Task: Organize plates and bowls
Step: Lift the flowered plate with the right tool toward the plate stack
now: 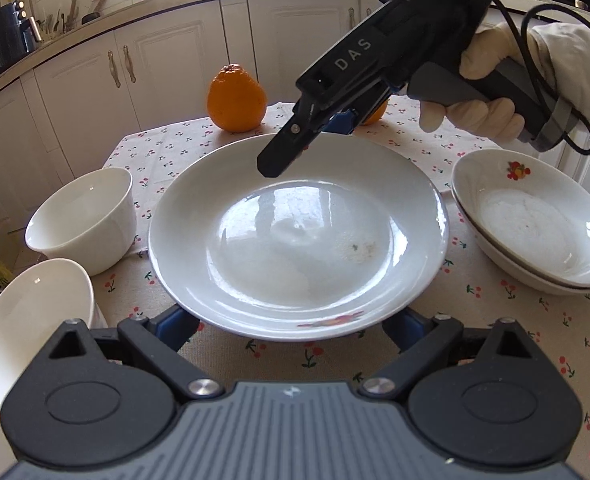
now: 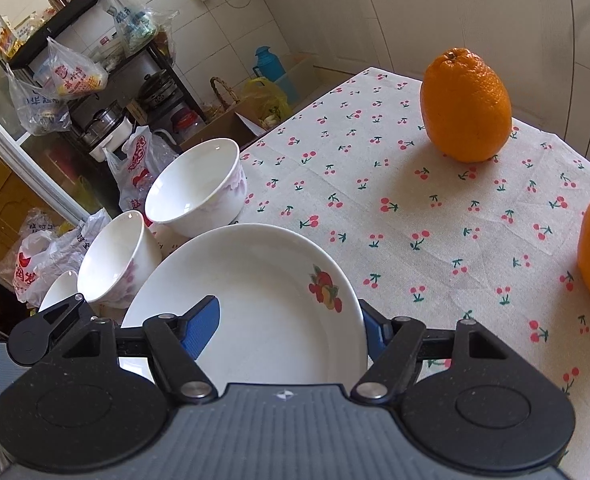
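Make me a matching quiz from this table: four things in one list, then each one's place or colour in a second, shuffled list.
Things:
1 large plate
2 fruit
3 stacked dishes
4 deep bowl

Descriptions:
A orange, at the back
B on the left
C in the centre
D on the right, one nested in another

Pairs: 1-C, 2-A, 3-D, 4-B

A home kitchen is shown. White cabinet doors point(image 1: 163, 60) under a countertop point(image 1: 107, 10) are seen at the far side, with a black air fryer point(image 1: 3, 40) standing on it at the left. A table point(image 2: 395, 208) is covered by a cherry-print cloth. A dark rack point(image 2: 95, 40) is crowded with pots and hung with plastic bags point(image 2: 71, 76), and a blue thermos point(image 2: 269, 66) stands on the floor.
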`<state>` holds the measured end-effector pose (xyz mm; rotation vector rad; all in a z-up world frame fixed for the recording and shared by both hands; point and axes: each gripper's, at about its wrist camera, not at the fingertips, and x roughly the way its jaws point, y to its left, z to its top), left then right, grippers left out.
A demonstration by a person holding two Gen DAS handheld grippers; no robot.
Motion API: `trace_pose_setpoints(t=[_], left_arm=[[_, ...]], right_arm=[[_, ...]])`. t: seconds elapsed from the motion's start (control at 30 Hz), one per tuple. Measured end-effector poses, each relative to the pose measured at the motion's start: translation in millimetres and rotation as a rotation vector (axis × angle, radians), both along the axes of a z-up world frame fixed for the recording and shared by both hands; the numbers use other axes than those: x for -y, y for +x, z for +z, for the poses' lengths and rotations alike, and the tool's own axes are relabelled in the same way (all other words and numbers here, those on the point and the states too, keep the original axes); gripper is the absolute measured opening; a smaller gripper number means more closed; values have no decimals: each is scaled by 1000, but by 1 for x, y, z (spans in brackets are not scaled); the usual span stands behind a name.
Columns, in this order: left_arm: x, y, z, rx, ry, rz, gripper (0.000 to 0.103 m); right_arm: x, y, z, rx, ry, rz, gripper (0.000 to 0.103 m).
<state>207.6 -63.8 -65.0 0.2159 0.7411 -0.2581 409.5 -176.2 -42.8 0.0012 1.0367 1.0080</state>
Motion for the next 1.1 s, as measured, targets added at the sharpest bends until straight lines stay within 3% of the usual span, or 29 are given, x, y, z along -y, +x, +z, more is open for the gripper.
trace_pose_setpoints(t=[0.5,1.1], left_arm=[[19,-38,25,8,25,-136,97],[60,-63,33,3,33,-305,97]], right_arm=[[48,-61,21,22,33,-109,77],[116,-124,26,53,52,-268,77]])
